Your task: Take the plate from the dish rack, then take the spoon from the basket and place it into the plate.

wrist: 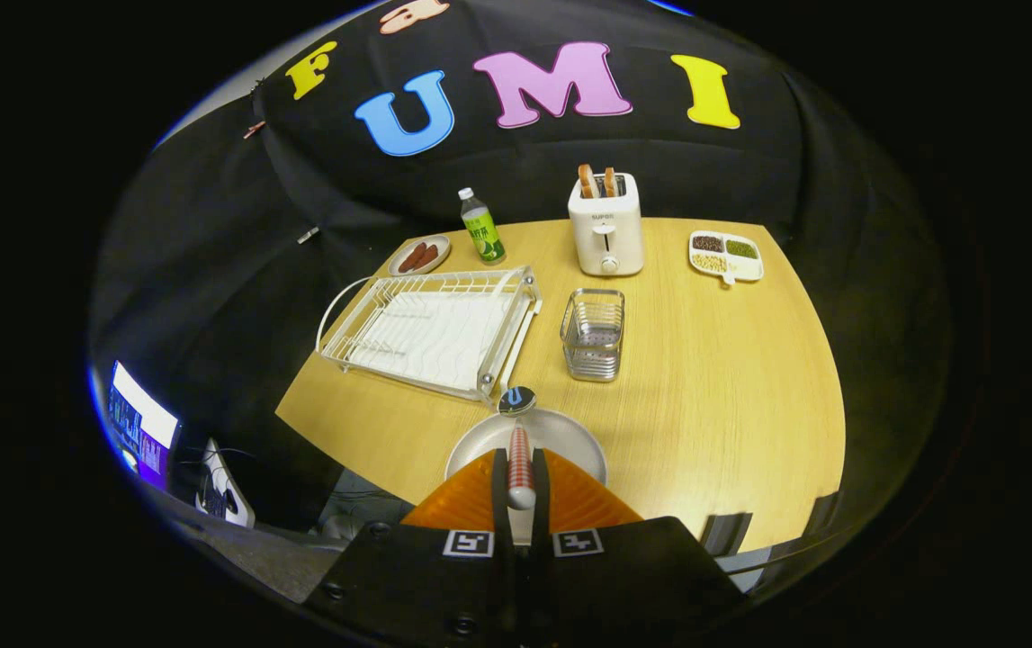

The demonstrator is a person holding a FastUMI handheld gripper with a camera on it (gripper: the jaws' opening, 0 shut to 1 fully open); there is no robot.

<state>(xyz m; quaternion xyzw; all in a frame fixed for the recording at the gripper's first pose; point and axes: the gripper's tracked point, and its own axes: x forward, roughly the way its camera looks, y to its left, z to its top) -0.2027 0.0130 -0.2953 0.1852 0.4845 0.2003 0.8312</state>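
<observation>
Spoon (520,454) is clamped between the closed fingers of the gripper (520,490), handle along them, bowl pointing ahead (toward the rack (430,333)), directly over the plate (569,441) on the table (713,378).

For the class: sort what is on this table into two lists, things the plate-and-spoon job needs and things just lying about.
Belongs to the job:
- plate, just ahead of the fingers
- spoon, pinched between the fingers, over the plate
- dish rack
- basket

Lying about:
- toaster
- green bottle
- sausage dish
- divided tray
</observation>
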